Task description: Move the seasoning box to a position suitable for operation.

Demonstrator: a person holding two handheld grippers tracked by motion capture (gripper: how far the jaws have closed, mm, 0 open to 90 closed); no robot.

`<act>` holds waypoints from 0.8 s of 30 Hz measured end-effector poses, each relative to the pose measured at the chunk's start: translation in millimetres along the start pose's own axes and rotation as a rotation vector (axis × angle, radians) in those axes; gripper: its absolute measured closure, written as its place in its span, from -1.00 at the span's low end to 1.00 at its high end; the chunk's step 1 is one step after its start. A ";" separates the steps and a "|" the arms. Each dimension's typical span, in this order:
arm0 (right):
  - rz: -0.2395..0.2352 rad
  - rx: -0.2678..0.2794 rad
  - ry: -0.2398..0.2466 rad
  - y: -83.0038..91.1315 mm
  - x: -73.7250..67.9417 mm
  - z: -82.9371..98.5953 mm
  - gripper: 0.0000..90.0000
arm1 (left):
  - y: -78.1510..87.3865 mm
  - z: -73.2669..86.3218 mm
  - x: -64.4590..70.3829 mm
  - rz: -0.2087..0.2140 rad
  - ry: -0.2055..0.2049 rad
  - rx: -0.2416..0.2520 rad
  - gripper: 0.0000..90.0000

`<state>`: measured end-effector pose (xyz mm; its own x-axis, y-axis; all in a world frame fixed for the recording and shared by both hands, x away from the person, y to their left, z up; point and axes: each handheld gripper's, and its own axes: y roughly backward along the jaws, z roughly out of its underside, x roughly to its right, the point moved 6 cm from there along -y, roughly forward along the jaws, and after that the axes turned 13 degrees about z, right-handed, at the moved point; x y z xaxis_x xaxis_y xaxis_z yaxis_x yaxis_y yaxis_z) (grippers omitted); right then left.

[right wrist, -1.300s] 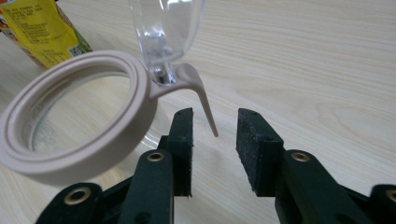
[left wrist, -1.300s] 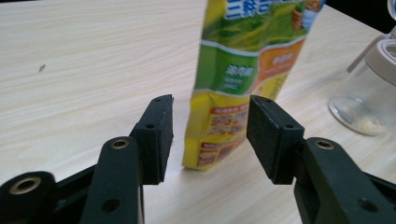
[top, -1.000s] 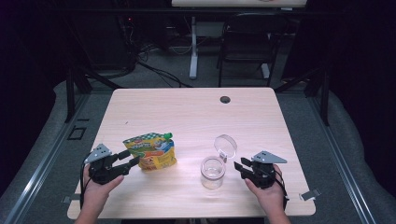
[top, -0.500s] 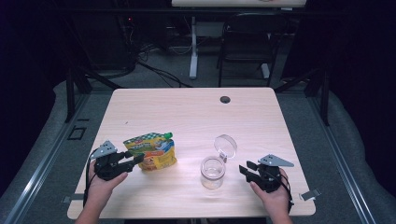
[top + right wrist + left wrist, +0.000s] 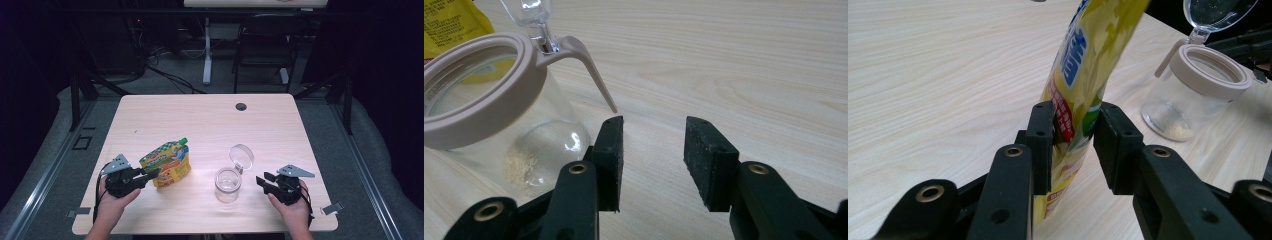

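Firmly, left tongs (image 5: 1073, 142) pinch pouch (image 5: 1083, 75) edge.

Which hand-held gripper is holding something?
The left hand-held gripper: its jaws pinch the yellow pouch. The right hand-held gripper is open beside the jar.

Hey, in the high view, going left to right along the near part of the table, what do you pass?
Left tongs → yellow-green pouch → clear jar with its lid open → right tongs.
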<state>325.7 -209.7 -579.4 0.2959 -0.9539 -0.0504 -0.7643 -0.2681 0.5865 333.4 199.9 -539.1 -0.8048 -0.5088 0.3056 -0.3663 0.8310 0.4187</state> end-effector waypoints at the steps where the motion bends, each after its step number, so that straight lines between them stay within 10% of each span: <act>1: 0.001 -0.001 0.000 -0.1 0.0 0.0 0.33 | -0.7 -0.1 1.0 0.005 0.002 0.001 0.59; 24: -0.004 0.001 -0.007 1.0 -0.9 3.1 0.29 | -24.7 7.4 -8.3 0.020 0.060 -0.052 0.07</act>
<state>322.9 -209.6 -581.3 0.2951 -0.9537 -0.0586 -0.7638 -0.2723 0.5852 345.7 185.2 -558.3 -0.7817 -0.5058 0.3648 -0.3238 0.8292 0.4556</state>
